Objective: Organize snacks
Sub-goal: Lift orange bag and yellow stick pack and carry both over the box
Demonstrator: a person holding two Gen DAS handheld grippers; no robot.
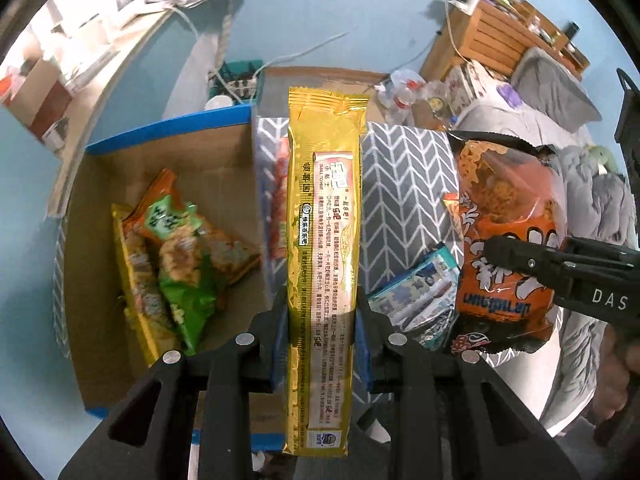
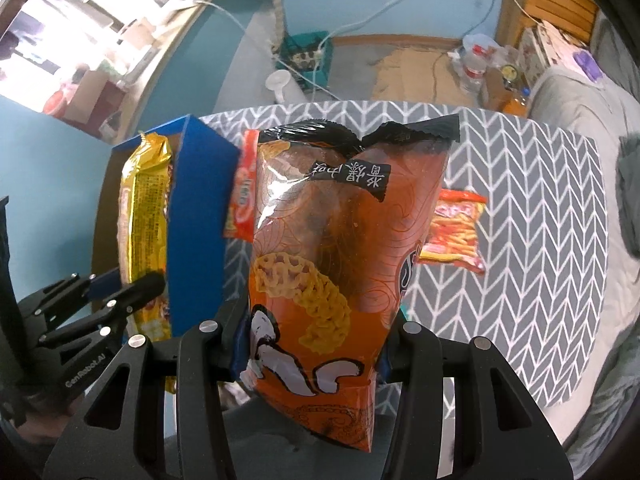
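Long gold cracker pack (image 1: pixel 324 240) is clamped upright between the left gripper (image 1: pixel 322 344) fingers, pinched low on its body, top seal pointing far. It sits over the right wall of the cardboard box (image 1: pixel 168 152), which has a blue rim. In the right wrist view the same gold pack (image 2: pixel 144 216) shows on the left side, just beside the blue box wall (image 2: pixel 200 216), with the left gripper (image 2: pixel 132 292) closed around it.

Orange snack bag (image 2: pixel 320 264) with black top seal is gripped by the right gripper (image 2: pixel 316 348), jaws closed on its lower part, bag held upright above the table. In the left wrist view that orange bag (image 1: pixel 508 240) is on the right, right gripper (image 1: pixel 560 268) finger across its front.

Inside the box: a green-orange snack pack (image 1: pixel 188 248) lying on a yellow pack (image 1: pixel 136 280), both near the left wall.

On the grey chevron tablecloth (image 2: pixel 520 208): a red-orange snack pack (image 2: pixel 456 232) lies flat, right of the held bag; another red pack (image 2: pixel 242 188) leans against the box's outer wall. A blue-white packet (image 1: pixel 416 292) lies near the left gripper, partly under the orange bag.

Far side: blue wall, wooden shelf (image 1: pixel 504 28), grey bedding (image 1: pixel 560 92) on the right.
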